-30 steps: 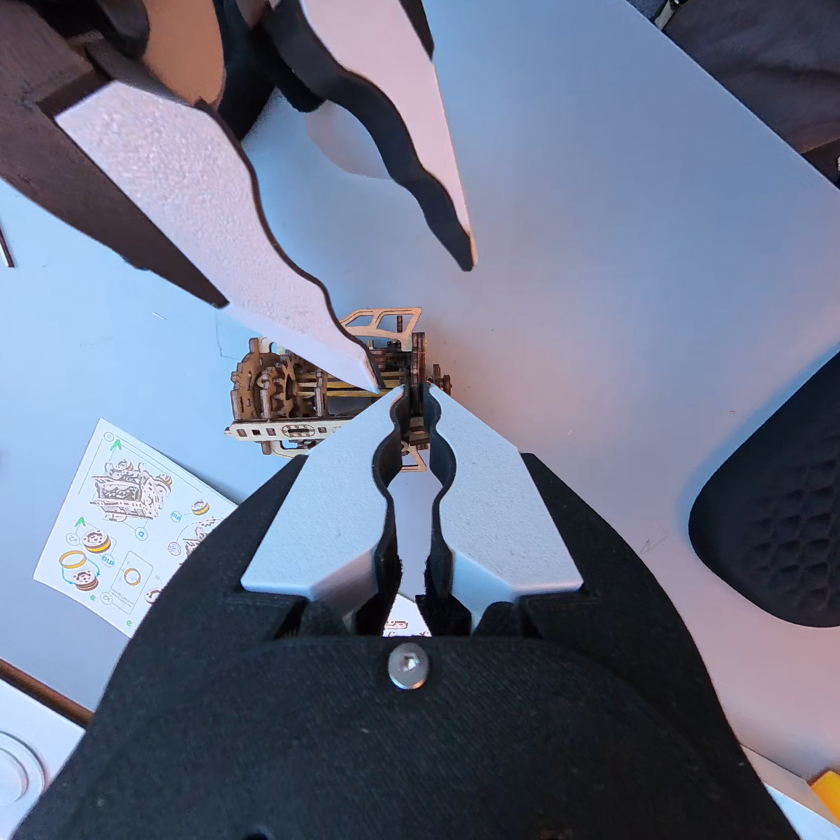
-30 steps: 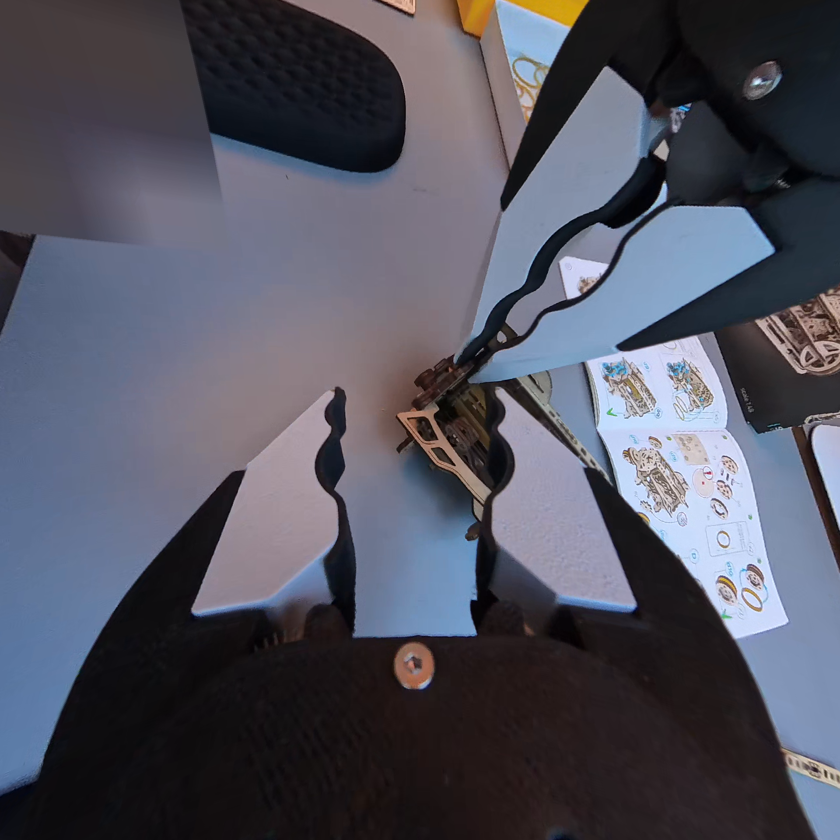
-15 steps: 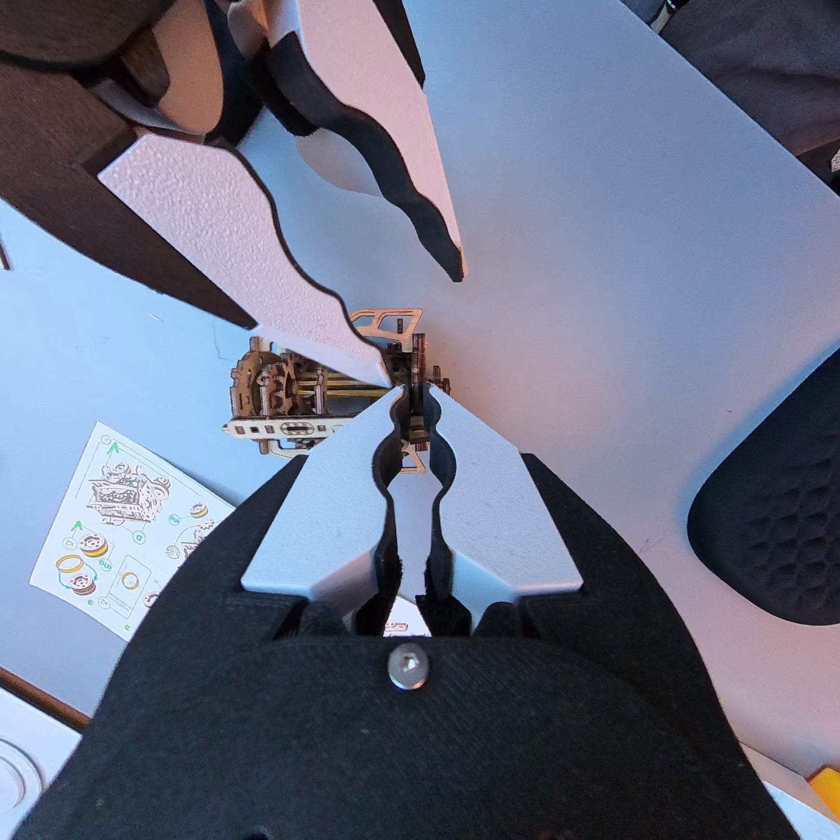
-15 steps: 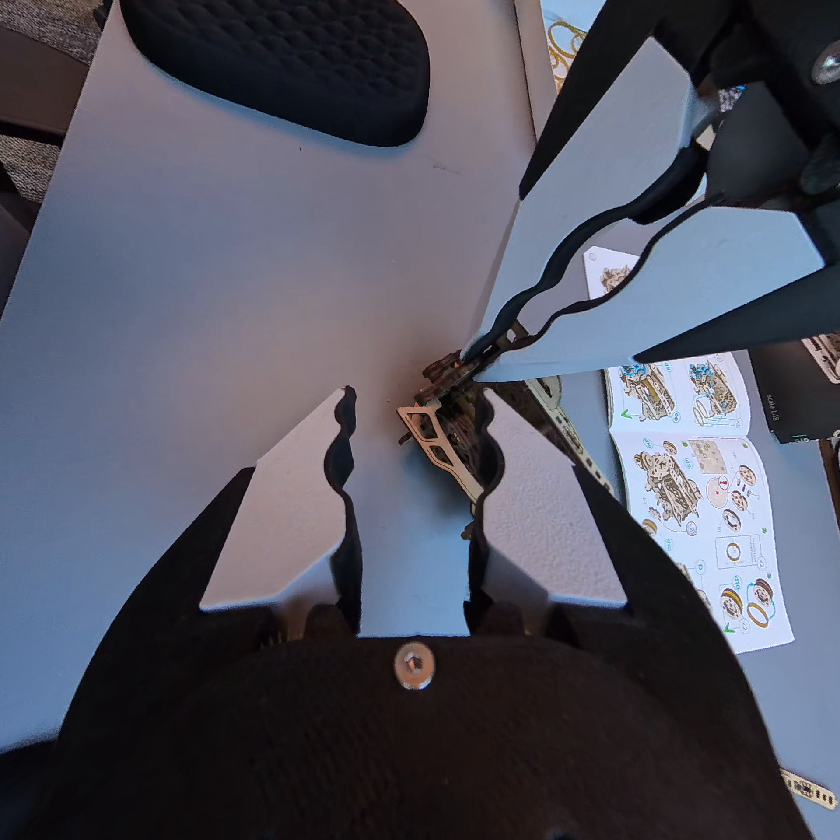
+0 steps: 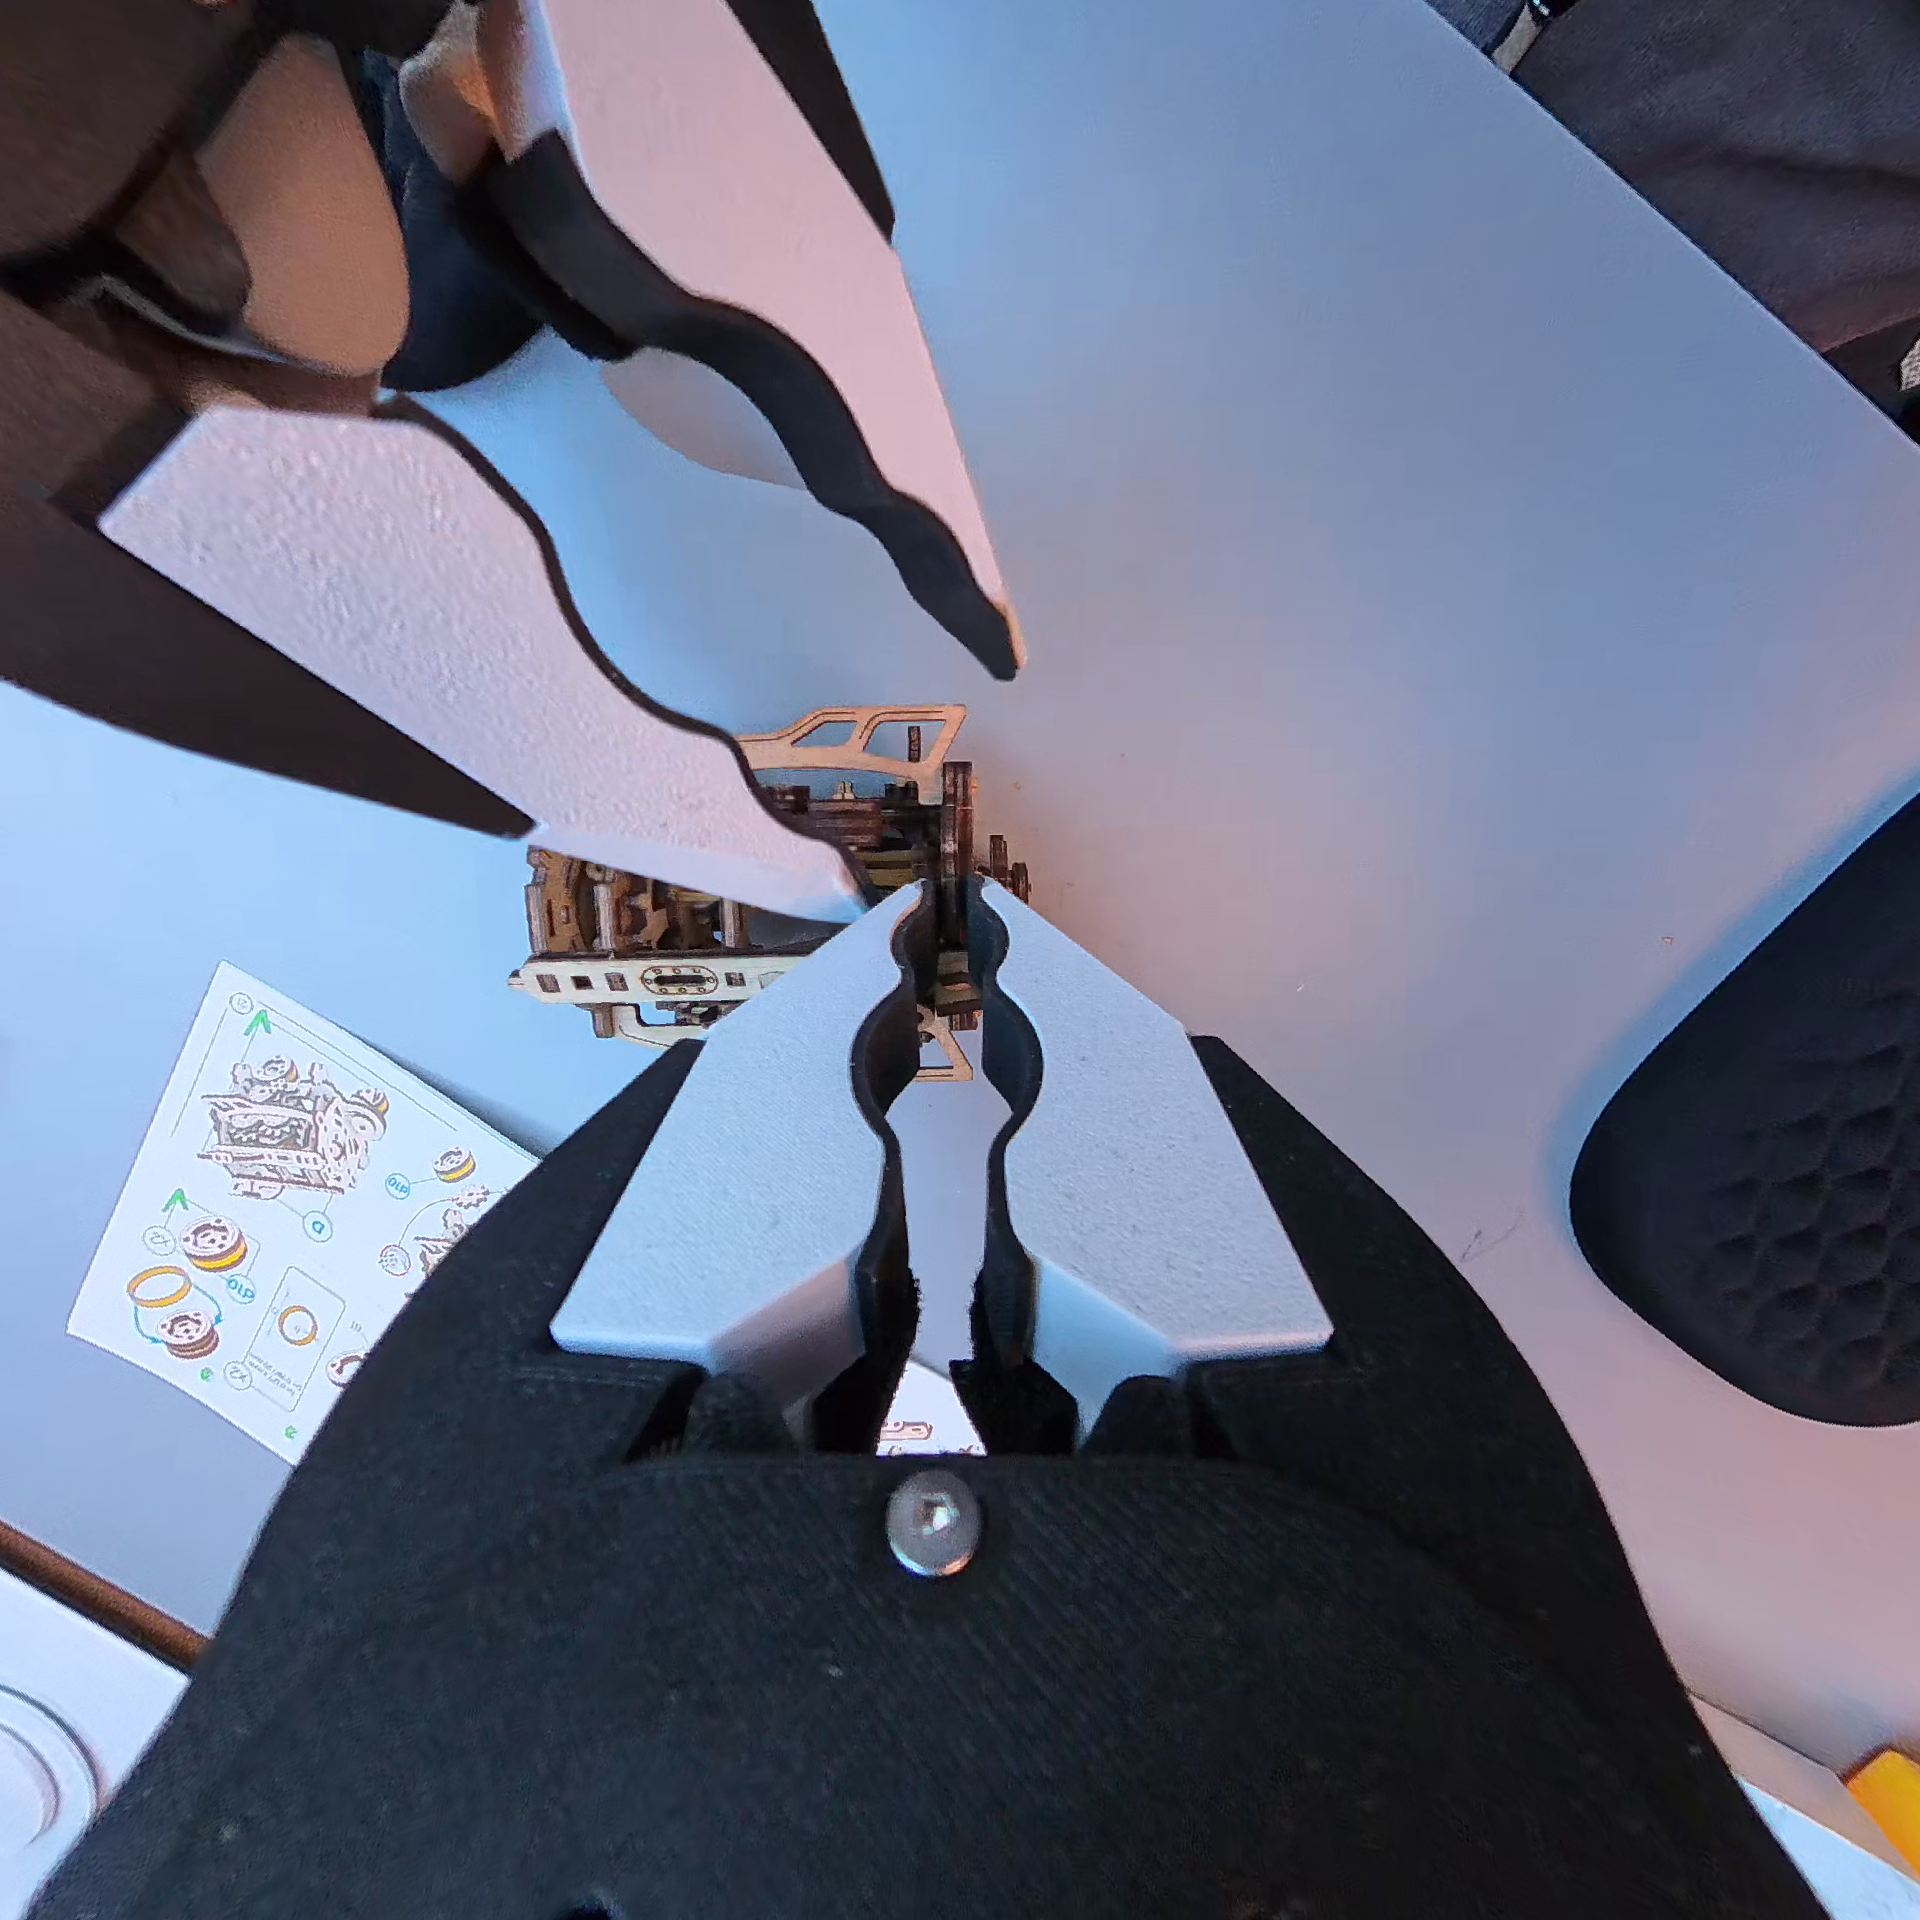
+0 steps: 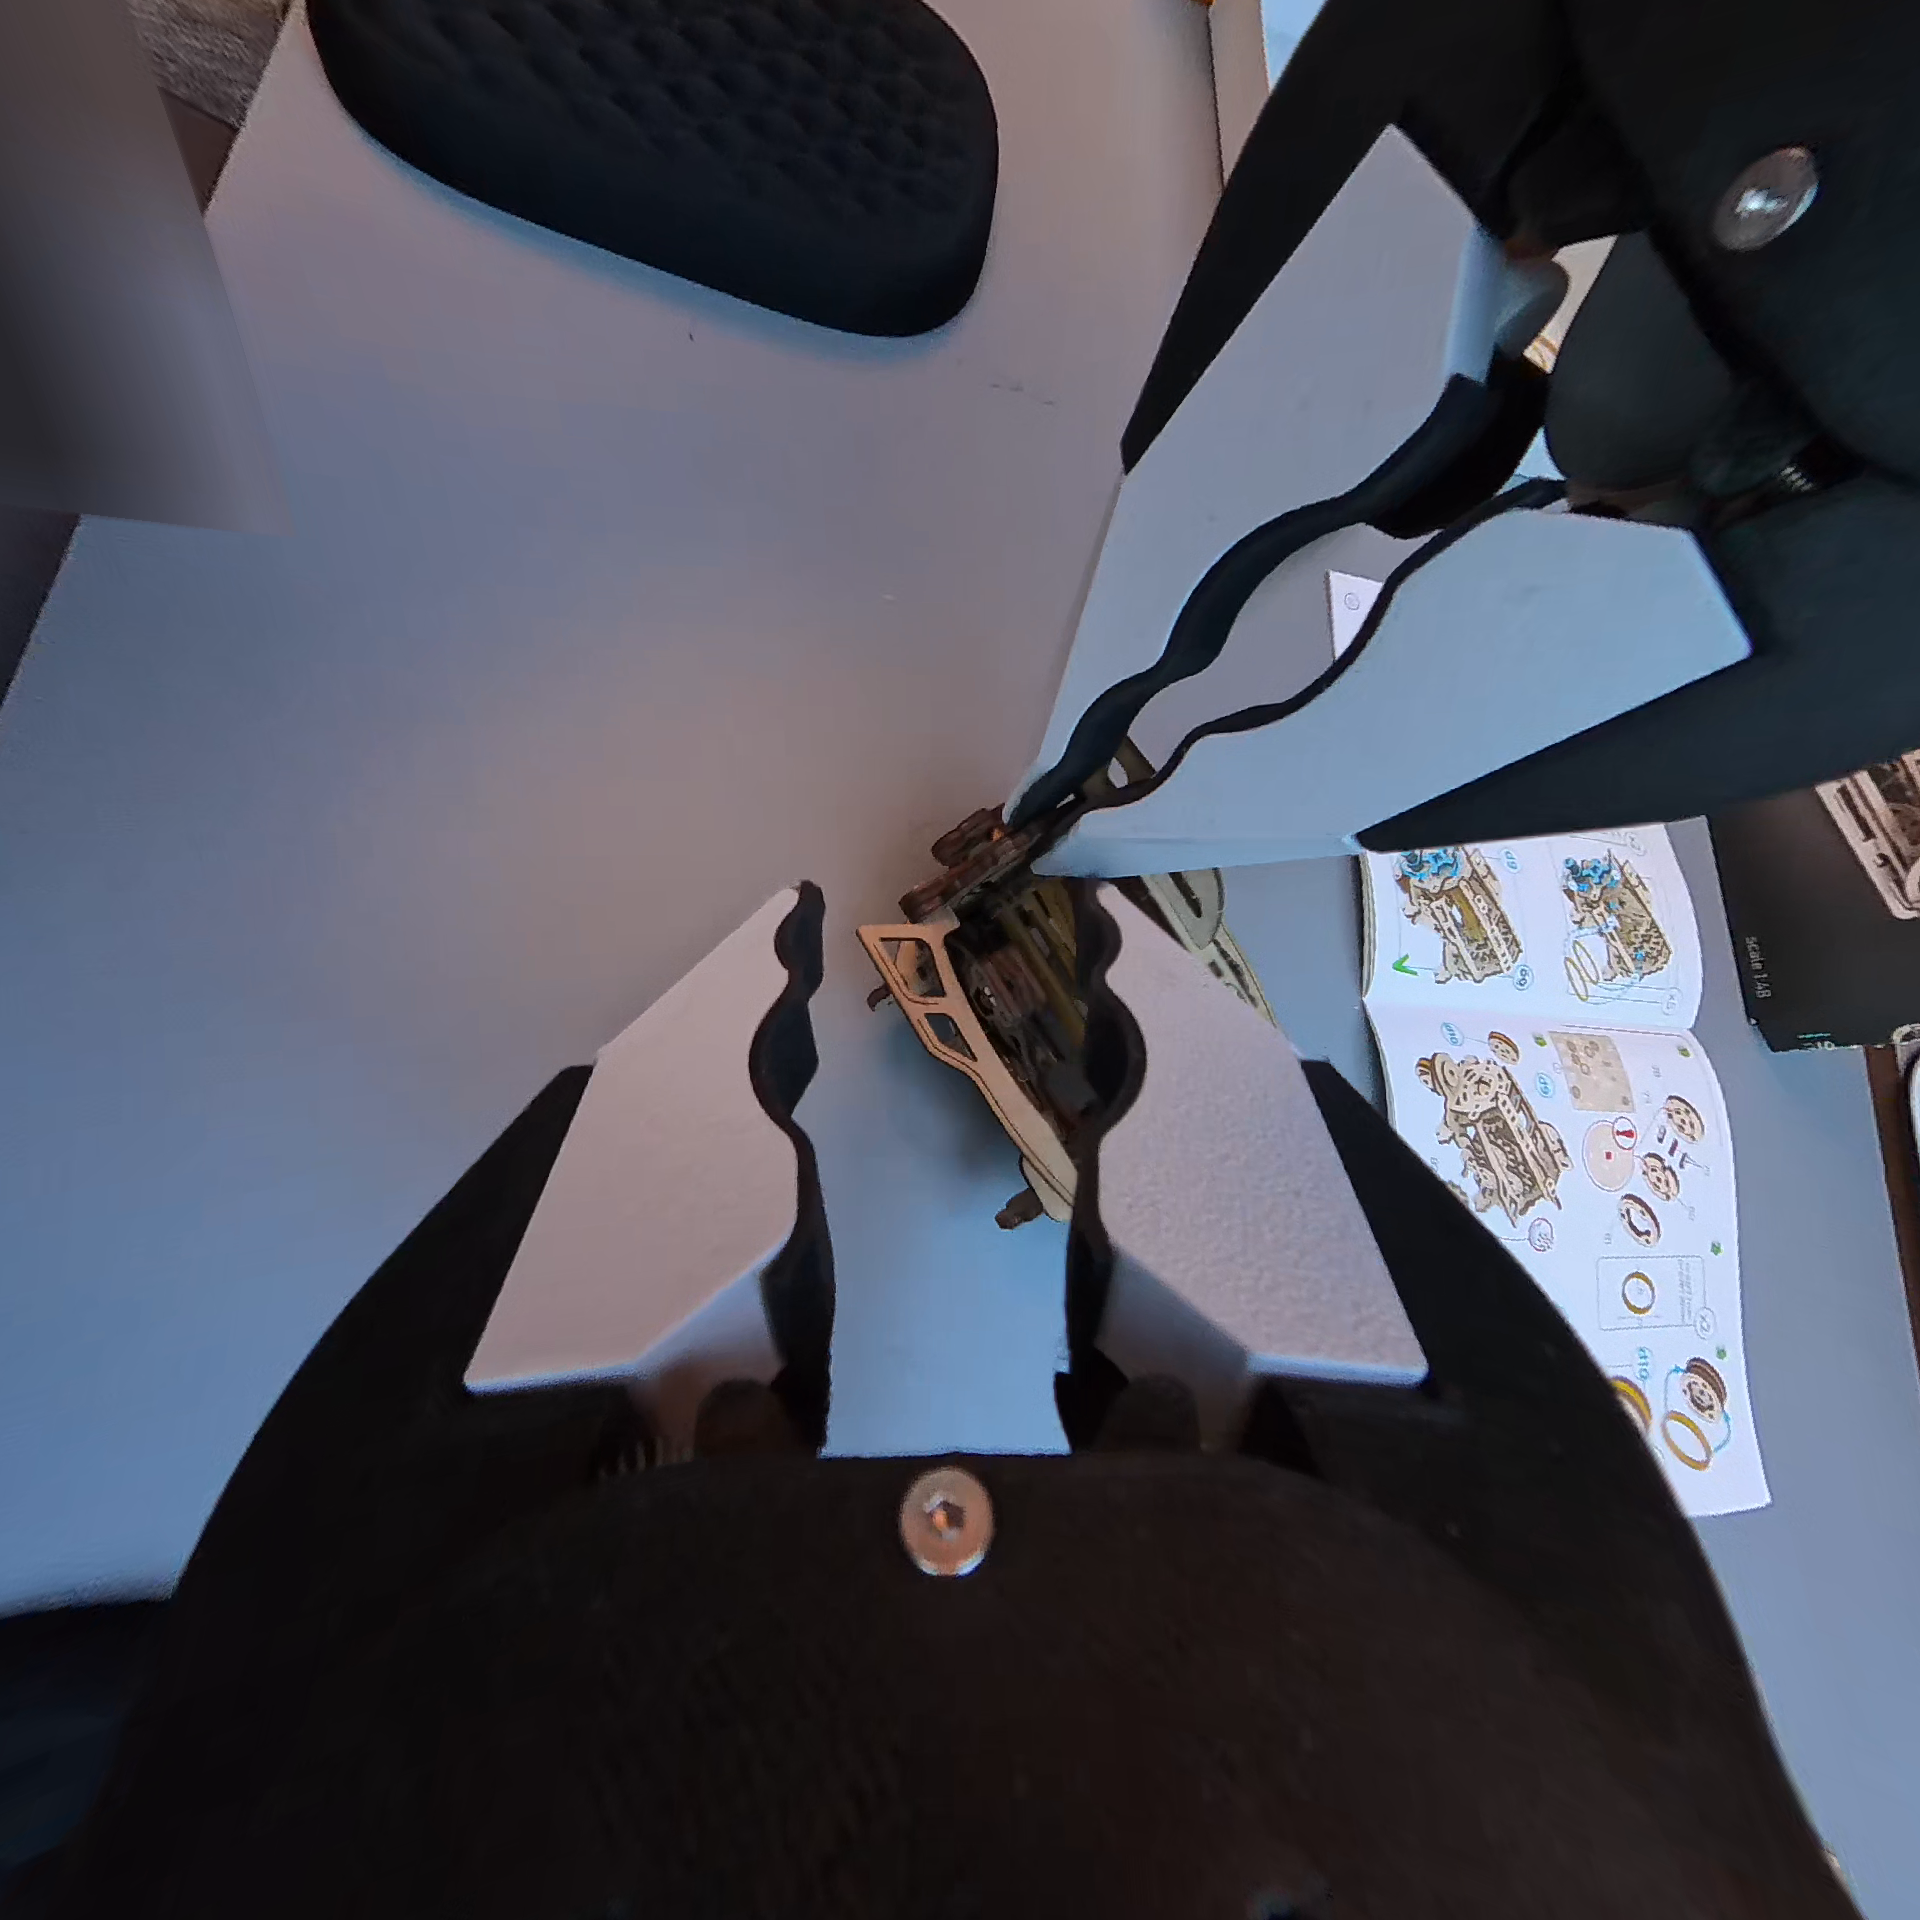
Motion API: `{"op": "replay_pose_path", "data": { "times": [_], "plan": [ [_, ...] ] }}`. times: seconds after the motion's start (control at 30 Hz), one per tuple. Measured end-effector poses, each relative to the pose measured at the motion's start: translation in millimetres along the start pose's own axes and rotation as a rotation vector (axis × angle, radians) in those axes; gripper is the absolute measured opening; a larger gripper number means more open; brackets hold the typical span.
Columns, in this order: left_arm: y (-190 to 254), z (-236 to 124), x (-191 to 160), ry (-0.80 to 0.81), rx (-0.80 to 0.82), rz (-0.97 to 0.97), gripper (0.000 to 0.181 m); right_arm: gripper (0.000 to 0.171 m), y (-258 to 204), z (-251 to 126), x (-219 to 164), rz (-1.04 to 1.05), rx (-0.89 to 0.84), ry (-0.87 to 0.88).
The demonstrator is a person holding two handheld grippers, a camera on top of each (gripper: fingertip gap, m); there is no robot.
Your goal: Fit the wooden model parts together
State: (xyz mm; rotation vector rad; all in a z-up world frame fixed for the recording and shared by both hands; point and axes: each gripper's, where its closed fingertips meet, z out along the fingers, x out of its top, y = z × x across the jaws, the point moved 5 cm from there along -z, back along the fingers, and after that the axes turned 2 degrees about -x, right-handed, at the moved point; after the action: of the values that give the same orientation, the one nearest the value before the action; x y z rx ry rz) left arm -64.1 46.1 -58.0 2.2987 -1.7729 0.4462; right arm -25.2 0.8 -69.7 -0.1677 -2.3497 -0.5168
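The wooden model (image 5: 665, 935), a small gear-filled frame, rests on the grey table (image 5: 1351, 520). My left gripper (image 5: 948, 891) is shut on a thin dark upright part at the model's right end. In the right wrist view it (image 6: 1031, 831) comes in from the upper right and pinches the model's (image 6: 987, 997) far end. My right gripper (image 6: 945, 904) is open, with the model between its fingers and close against the right finger (image 6: 1195, 1091). In the left wrist view it (image 5: 920, 774) hangs over the model from the upper left.
An instruction sheet (image 5: 281, 1174) lies left of the model and shows to the right in the right wrist view (image 6: 1558, 1122). A black padded rest (image 5: 1766, 1143) sits at the table edge (image 6: 665, 145). A dark box (image 6: 1808, 914) lies beyond the sheet.
My right gripper has shifted a little over the model, still open. My left gripper has stayed shut on the model's end part. The model has barely moved.
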Motion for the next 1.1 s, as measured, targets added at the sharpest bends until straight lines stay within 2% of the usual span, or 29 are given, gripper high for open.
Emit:
{"op": "replay_pose_path", "data": {
  "times": [0.7, 0.97, 1.03, 1.1],
  "plan": [
    [0.3, 0.6, 0.1, 0.011, -0.003, -0.007, 0.002, 0.041, 0.3, 3.6, -1.9, -0.013, 0.097, -0.038],
    [0.1, 1.1, 0.6, 0.016, -0.011, -0.015, 0.002, 0.039, -1.8, 3.2, -0.5, -0.034, 0.076, -0.064],
    [0.0, 0.9, 0.3, 0.014, -0.009, -0.014, 0.002, 0.030, -5.1, 2.4, 0.7, -0.037, 0.094, -0.058],
    [-0.1, 0.8, -0.1, 0.012, -0.008, -0.017, 0.002, 0.029, -6.1, 3.7, -0.3, -0.048, 0.079, -0.067]
  ]
}}
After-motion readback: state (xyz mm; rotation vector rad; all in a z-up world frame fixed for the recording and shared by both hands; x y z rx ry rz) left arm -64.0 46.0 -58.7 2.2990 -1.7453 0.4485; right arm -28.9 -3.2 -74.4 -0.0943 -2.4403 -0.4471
